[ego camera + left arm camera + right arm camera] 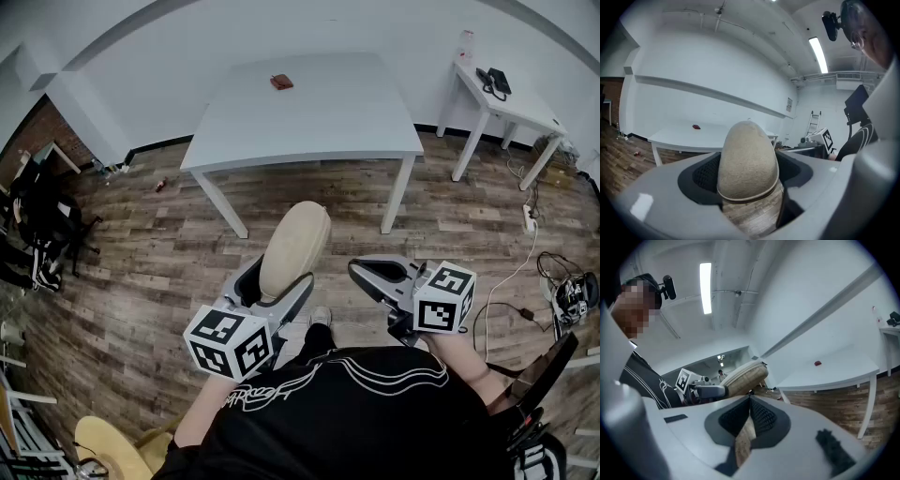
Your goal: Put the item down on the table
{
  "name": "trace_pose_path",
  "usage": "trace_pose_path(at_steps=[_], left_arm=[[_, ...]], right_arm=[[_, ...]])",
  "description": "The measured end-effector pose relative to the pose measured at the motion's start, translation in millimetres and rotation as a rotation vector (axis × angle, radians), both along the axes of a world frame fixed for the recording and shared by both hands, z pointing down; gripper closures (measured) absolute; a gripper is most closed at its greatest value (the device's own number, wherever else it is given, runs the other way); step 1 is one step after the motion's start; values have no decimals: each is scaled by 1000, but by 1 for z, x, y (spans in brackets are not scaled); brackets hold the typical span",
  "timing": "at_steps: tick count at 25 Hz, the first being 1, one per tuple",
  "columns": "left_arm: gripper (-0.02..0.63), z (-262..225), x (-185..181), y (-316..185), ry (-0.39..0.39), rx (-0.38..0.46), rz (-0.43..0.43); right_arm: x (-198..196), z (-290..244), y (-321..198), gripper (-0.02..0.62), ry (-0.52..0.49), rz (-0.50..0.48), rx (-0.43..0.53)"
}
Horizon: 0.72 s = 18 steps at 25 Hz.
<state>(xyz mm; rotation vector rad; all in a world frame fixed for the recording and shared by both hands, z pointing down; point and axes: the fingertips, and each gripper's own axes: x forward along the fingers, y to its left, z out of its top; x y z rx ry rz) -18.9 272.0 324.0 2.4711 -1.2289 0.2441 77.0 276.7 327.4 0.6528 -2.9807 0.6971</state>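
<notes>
- The low end of the tan item (293, 246) is hidden between the jaws of the left gripper (277, 278).
- I cannot tell what kind of thing the item is. It is long, fuzzy and round at the top, with a thin band along its edge.
- The person's hands are hidden under the cubes (230, 342) with black and white squares. Only bits of the bare arms show.
- The white print on the black shirt (356, 394) is bent and cut off, so it cannot be read.
- The red thing (281, 82) on the desk (319, 122) is too small to make out.
- So is the black thing (494, 82) on the small desk (525, 111) at the right.
- The left gripper is held low in front of the body and points ahead, toward the desk.
- Its jaws stand wide apart. One pad presses on each side of the item and holds it up in the air.
- The round end of the item sticks out past the jaws.
- The right gripper (361, 270) is near the left one, on its right side, and points ahead and a bit to the left.
- Its jaws are pressed together with nothing between them.
- The item is over the wood floor (141, 272). It is well apart from the desk and does not touch it.
</notes>
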Motion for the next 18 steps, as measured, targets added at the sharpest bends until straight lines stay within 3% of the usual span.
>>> trace_pose_path(at_steps=[6, 11, 18], left_arm=[[241, 7, -41, -116, -3, -20, 22], [241, -6, -74, -209, -9, 15, 35], [241, -2, -96, -288, 25, 18, 62]], right_arm=[[-39, 8, -111, 588, 1, 24, -29], [-67, -4, -199, 588, 27, 53, -6], [-88, -8, -276, 588, 63, 98, 29]])
